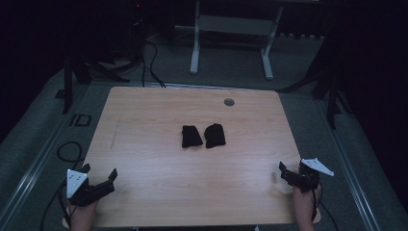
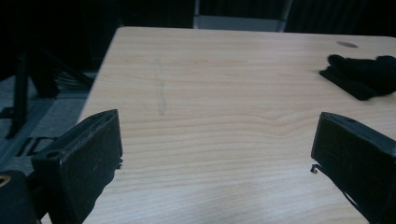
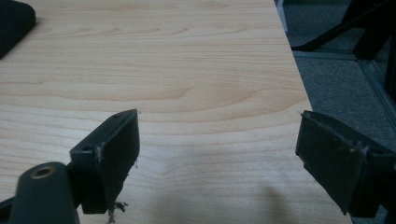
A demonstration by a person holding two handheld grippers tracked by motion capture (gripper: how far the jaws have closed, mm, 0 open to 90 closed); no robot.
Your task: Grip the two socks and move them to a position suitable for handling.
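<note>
Two small black cloth bundles, most likely folded or rolled socks, lie side by side near the middle of the wooden worktop [image 1: 144, 144]: the left bundle [image 1: 191, 136] is flatter and squarer, the right bundle [image 1: 215, 135] rounder, and their inner edges meet or nearly meet. They sit just short of the grey round grommet [image 1: 229, 102] set into the worktop's far part, where either hand could reach them about equally, which looks like a deliberate starting layout. The left gripper [image 1: 99, 176] rests low at the near left corner, held in a hand [image 1: 82, 215] that comes in from the bottom edge; its jaws are spread wide with nothing between them but bare wood, as the left gripper view confirms, and they angle inward toward the centre, with the bundles [image 2: 362, 74] showing up and to the right of them. The right gripper [image 1: 287, 174] is at the near right corner, close to the worktop's right edge, its jaws equally wide apart and holding nothing; in the right gripper view, a dark corner of cloth [image 3: 14, 23] peeks in at the top left. Both tools seem parked apart and open so the cloth stays unobstructed and either can move in first; no grasp has begun.
</note>
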